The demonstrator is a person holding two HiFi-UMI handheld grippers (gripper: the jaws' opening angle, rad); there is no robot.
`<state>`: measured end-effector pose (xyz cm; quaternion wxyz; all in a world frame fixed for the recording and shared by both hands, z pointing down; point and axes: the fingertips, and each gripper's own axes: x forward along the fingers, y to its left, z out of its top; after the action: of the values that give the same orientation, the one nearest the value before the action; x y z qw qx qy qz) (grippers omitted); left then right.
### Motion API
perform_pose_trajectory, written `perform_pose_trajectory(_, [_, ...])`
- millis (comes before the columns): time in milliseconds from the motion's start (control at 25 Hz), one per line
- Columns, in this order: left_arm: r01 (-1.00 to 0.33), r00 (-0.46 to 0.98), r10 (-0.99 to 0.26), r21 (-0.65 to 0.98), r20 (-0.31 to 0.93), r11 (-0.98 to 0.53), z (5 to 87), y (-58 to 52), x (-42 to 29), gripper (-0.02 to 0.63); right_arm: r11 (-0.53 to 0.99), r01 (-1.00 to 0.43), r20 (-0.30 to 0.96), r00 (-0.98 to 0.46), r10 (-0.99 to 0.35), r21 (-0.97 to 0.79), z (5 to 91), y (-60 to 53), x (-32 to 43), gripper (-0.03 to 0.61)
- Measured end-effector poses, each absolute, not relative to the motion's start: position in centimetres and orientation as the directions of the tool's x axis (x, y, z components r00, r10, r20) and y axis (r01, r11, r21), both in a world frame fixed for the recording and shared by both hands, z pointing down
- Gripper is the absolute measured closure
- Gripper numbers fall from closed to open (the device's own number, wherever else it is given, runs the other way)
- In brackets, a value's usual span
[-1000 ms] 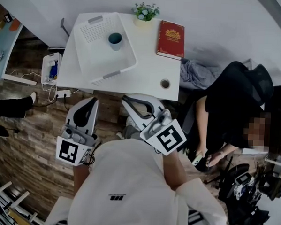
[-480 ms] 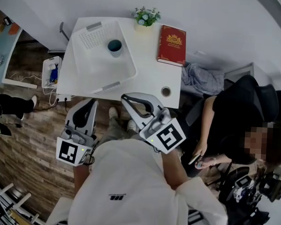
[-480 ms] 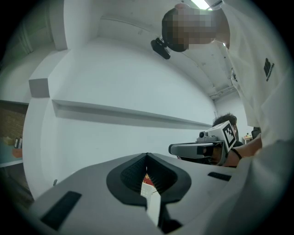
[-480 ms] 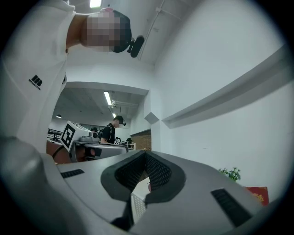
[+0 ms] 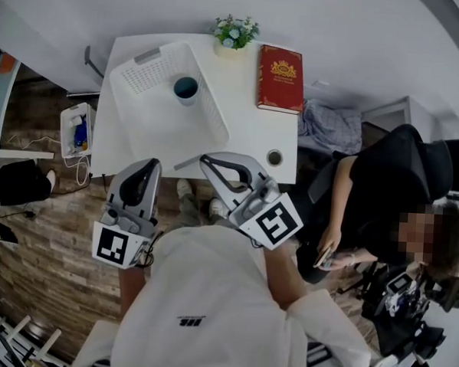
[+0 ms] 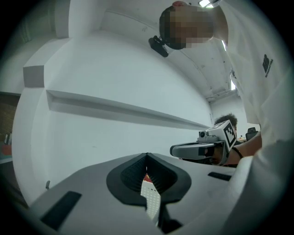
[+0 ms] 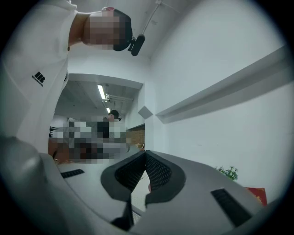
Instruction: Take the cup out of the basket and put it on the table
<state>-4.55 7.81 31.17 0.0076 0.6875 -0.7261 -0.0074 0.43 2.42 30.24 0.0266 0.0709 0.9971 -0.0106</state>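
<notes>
Nearest, a white shirt (image 5: pixel 207 308) fills the bottom of the head view. Just past it the left gripper (image 5: pixel 148 164) and right gripper (image 5: pixel 205 161) are held level, tips at the near edge of the white table (image 5: pixel 251 134), well short of the cup. Both pairs of jaws are together with nothing clamped. In each gripper view the pads meet at the tip, with a thin slit lower down.

A small round item (image 5: pixel 275 157) sits by the table's near right edge. The white perforated basket (image 5: pixel 139 71) lies at an angle on the table's left half. The cup (image 5: pixel 186 87) stands upright inside it, toward the far right: pale outside, dark teal inside, round rim seen from above.

The cup's lower body is hidden by the steep angle, and whether it has a handle can't be told. Neither gripper view shows the cup; the left one gives only a sliver of perforated white through the slit.

Farther back are a red book (image 5: pixel 281 78) and a potted plant (image 5: pixel 236 30). A seated person in black (image 5: pixel 391 180) is at the right, face mosaicked.
</notes>
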Motion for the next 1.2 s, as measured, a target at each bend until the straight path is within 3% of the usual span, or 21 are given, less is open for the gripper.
perform_pose_trajectory(560, [-0.998, 0.031, -1.000, 0.060, 0.003, -0.031, 32.3, 6.5, -11.5, 0.604, 0.998, 0.058, 0.038, -0.998, 0.057, 0.035, 32.0, 1.7, -6.1, 0.566])
perform_pose_trajectory(800, [-0.995, 0.063, -0.998, 0.073, -0.005, -0.063, 32.5, 5.7, -13.1, 0.604, 0.988, 0.057, 0.240, -0.971, 0.021, 0.146, 35.3, 0.5, -7.7, 0.566])
perform_pose_trajectory(1200, [-0.996, 0.023, -1.000, 0.087, 0.018, -0.021, 33.5, 3.4, -14.4, 0.604, 0.993, 0.036, 0.340, -0.941, -0.003, 0.108, 37.8, -2.6, -10.2, 0.566])
